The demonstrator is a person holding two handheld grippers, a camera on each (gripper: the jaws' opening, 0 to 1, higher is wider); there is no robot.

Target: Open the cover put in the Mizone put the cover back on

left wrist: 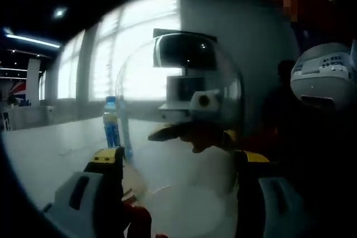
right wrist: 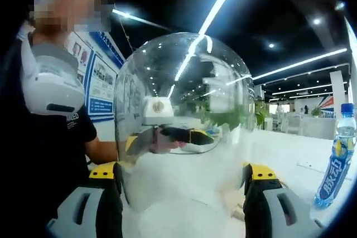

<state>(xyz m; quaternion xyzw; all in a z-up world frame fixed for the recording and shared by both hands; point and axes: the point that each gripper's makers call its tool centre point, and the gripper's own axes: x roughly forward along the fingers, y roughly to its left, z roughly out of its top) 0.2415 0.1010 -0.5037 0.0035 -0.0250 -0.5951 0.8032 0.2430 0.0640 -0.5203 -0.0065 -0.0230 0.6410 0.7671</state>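
Between both tools point(left wrist: 178, 165) point(right wrist: 181, 185) the clear dome point(right wrist: 184, 121) is pinched from opposite sides, lifted so the bottle point(right wrist: 337, 157) on the counter point(right wrist: 290, 154) can go under.

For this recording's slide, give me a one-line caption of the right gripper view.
Clear dome cover between the right gripper's jaws above the white table, Mizone bottle standing beside it.
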